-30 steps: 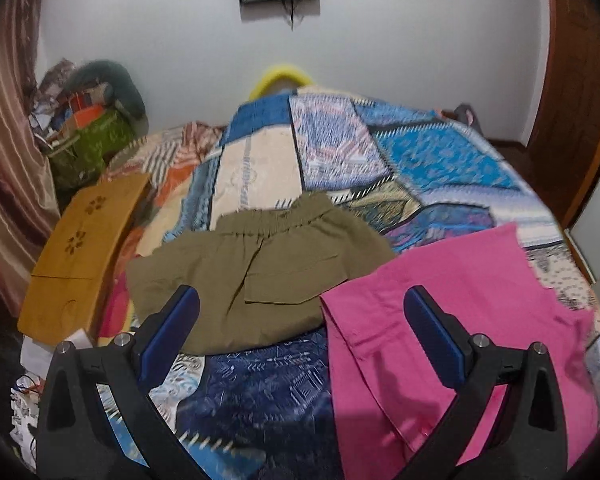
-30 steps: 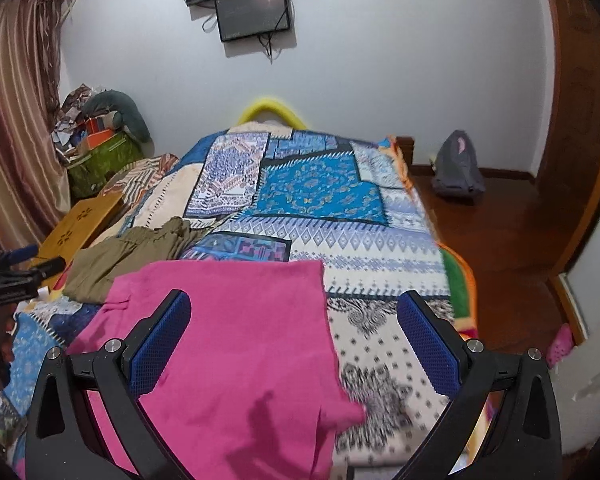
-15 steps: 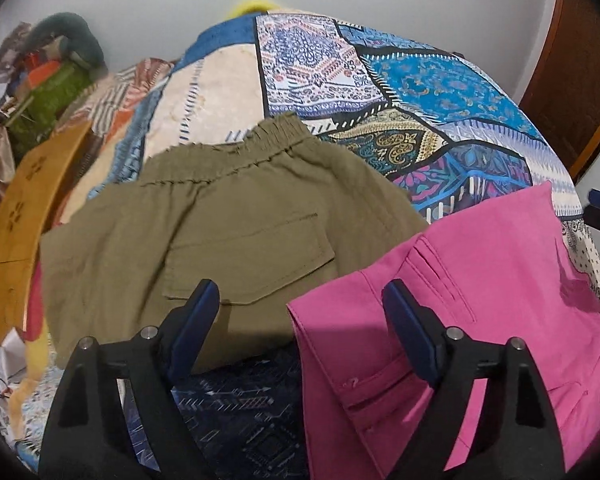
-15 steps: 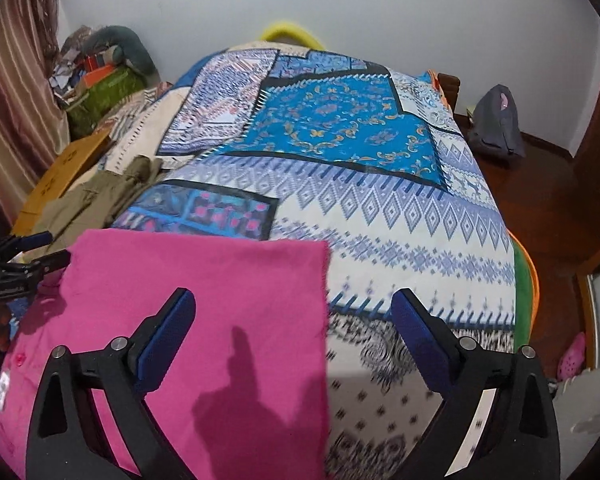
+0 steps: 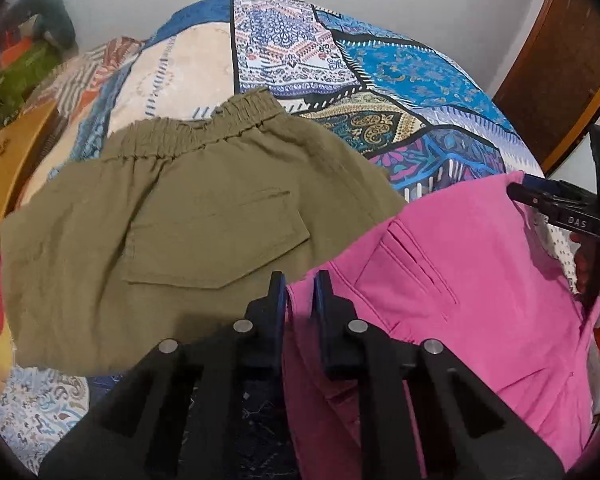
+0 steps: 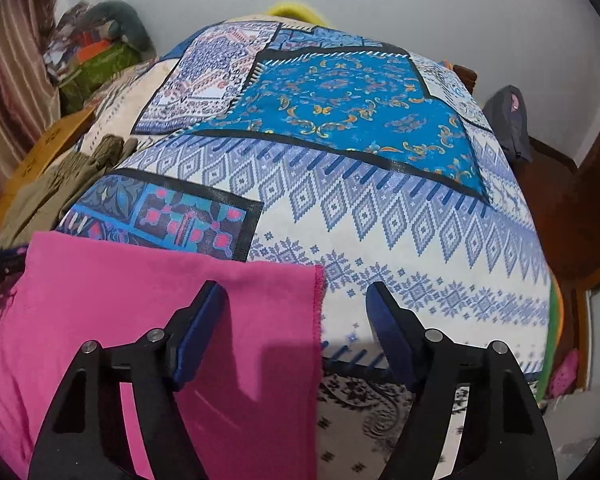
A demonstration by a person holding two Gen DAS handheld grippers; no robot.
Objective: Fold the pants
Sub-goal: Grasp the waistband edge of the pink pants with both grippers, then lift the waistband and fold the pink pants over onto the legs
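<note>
Pink pants (image 5: 452, 280) lie flat on the patchwork bedspread (image 5: 400, 76). My left gripper (image 5: 300, 292) is shut on the waistband corner of the pink pants, next to the olive pants (image 5: 172, 216). In the right wrist view my right gripper (image 6: 296, 304) is open, low over the far hem corner of the pink pants (image 6: 148, 320); the hem edge lies between its fingers. The right gripper also shows at the right edge of the left wrist view (image 5: 560, 208).
Olive pants with an elastic waistband lie folded to the left of the pink ones, also in the right wrist view (image 6: 52, 188). A wooden board (image 5: 0, 176) leans at the bed's left side. A wooden floor (image 6: 560, 216) and a grey bag (image 6: 508, 120) are right of the bed.
Both grippers have dropped toward the pink pants. The left gripper has shut on the waistband corner. The right gripper has narrowed around the hem corner but stays open.
</note>
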